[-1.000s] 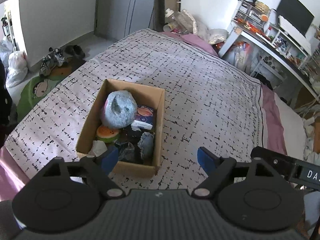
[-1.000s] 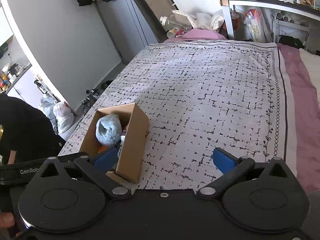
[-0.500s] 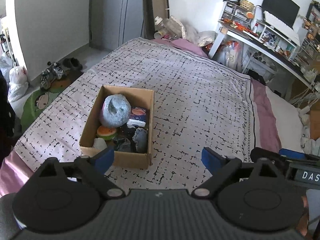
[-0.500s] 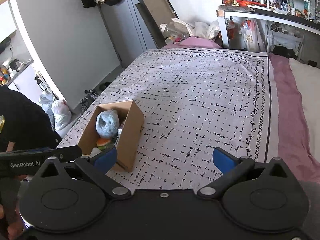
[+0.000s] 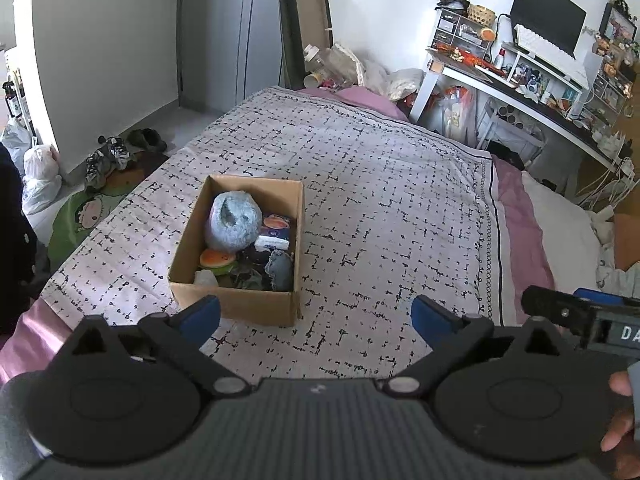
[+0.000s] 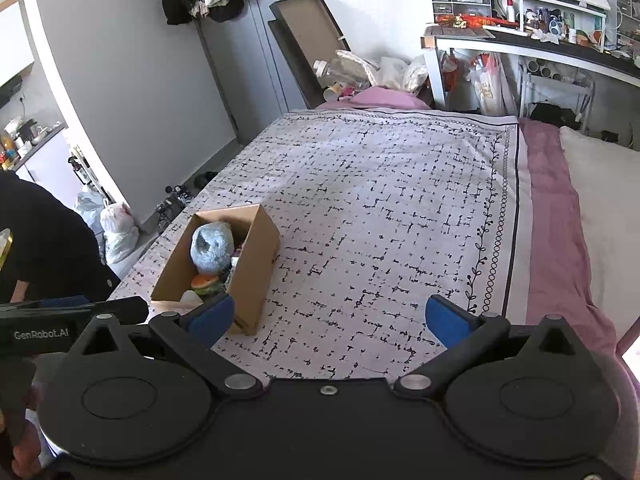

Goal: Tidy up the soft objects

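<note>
A brown cardboard box (image 5: 240,304) (image 6: 256,264) stands on the patterned bedspread (image 5: 380,184) (image 6: 380,216), near its left edge. Inside lie a fluffy blue-grey plush (image 5: 234,222) (image 6: 211,245), an orange fruit-shaped toy (image 5: 216,258) (image 6: 205,281), a small printed packet (image 5: 274,232) and dark soft items (image 5: 276,268). My left gripper (image 5: 316,316) hangs above the bed just in front of the box; its jaws are opening with nothing between them. My right gripper (image 6: 328,316) stands open and empty, to the right of the box.
A cluttered white desk (image 5: 512,80) (image 6: 532,40) with a monitor lines the far right. Bags and bottles (image 5: 352,68) pile past the bed's far end. Shoes (image 5: 112,156) and plastic bags (image 5: 38,176) lie on the floor at left. A person in black (image 6: 40,248) stands left.
Both grippers have drawn back and up from the box, which now looks smaller and farther. The left gripper's jaws stand wider apart than before.
</note>
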`<move>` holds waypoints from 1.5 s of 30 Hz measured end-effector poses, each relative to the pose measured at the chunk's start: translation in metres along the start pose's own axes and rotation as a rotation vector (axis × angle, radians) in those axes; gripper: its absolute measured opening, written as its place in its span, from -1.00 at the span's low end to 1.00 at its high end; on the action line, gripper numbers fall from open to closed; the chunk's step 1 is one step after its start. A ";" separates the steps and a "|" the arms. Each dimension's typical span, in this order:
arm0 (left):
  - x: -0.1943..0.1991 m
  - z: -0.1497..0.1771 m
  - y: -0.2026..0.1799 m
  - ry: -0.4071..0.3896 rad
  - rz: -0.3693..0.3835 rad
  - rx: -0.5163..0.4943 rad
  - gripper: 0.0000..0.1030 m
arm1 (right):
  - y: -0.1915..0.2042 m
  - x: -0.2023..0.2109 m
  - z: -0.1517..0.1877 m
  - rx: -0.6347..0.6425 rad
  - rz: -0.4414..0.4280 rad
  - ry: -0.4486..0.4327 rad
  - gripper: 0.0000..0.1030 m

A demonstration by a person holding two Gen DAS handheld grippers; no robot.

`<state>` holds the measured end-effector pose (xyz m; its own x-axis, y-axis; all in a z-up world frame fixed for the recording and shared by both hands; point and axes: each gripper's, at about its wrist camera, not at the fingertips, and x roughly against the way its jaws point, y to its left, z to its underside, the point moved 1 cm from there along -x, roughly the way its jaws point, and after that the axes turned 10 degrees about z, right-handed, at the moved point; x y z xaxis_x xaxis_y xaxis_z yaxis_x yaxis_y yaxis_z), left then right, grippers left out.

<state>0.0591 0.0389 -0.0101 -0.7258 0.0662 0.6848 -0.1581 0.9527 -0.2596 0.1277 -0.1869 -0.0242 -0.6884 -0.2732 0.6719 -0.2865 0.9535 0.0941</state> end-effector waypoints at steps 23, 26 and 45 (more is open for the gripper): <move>0.027 0.000 -0.010 -0.017 0.071 -0.020 0.99 | -0.002 0.022 0.001 0.003 -0.002 -0.015 1.00; 0.028 -0.001 -0.010 -0.020 0.080 -0.014 0.99 | -0.003 0.022 0.001 -0.002 -0.005 -0.012 1.00; 0.028 -0.001 -0.019 -0.017 0.058 -0.055 0.99 | -0.007 0.025 0.000 -0.014 -0.022 -0.004 1.00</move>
<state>0.0430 0.0234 0.0147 -0.7443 0.1168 0.6576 -0.0792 0.9622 -0.2605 0.1129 -0.1999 -0.0078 -0.6851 -0.2944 0.6663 -0.2918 0.9490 0.1193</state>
